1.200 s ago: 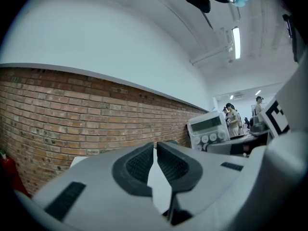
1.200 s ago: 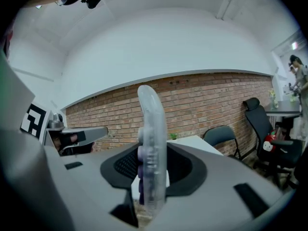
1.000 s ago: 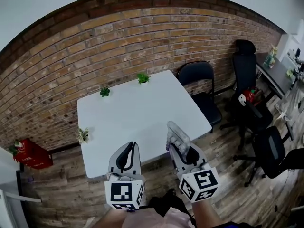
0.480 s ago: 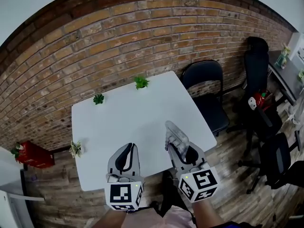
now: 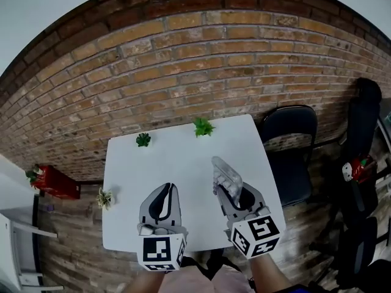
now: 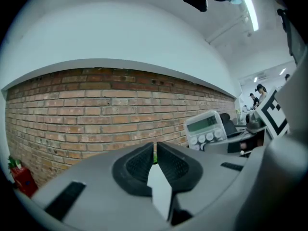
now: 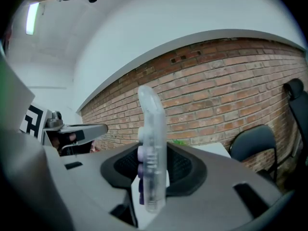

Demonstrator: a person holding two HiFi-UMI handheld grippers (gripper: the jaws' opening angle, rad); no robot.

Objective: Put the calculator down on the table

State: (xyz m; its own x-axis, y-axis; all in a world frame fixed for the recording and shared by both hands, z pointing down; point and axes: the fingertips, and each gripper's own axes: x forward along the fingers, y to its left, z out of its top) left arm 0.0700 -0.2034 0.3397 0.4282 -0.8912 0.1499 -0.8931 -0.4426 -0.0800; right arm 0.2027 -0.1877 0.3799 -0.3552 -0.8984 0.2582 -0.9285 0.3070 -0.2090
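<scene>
The left gripper is pinched closed, nothing between its pads. The right gripper clamps the clear-cased calculator upright between its fingers; the white table lies beneath them. Lowering and release remain.

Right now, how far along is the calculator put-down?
Done: the right gripper has the calculator clamped on edge. In hand: it hangs above the white table, not resting on it. Left: lower it, open the jaws. The left gripper is shut and empty.
</scene>
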